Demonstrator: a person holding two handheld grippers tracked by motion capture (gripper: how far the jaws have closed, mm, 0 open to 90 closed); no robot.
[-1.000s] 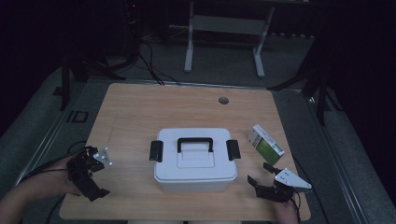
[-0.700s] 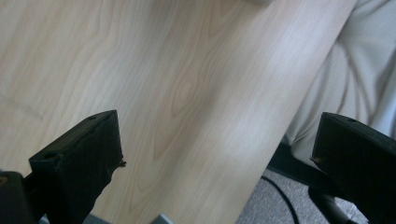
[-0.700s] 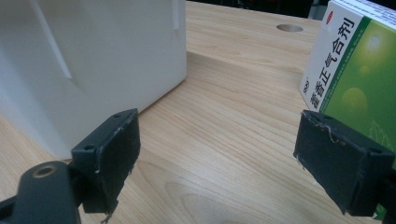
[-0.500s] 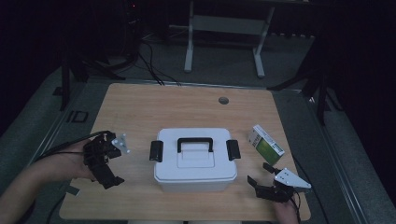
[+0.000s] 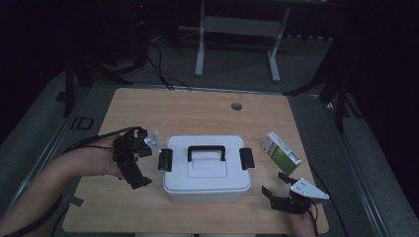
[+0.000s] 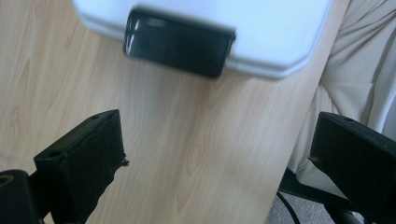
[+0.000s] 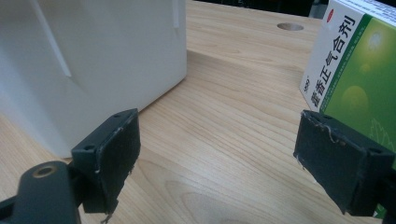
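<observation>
While the wooden table fills the middle of the high view, the left gripper sits at its left side, held in a hand whose forearm comes in from the lower left corner. Its jaws stand wide apart and hold nothing, and it is close beside the left end of a white storage box. In the left gripper view, the box's black left latch lies ahead of the spread jaws, not between them, with bare wood below.

The white box stands near the table's front centre, lid on, with a black carry handle on top and a second black latch on its right end.

To the right of the box, a green and white carton lies flat on the table, well apart from the box.

At the front right, the right gripper rests low near the table's edge, its jaws wide apart and empty. In the right gripper view, the box wall is at the left and the carton at the right.
</observation>
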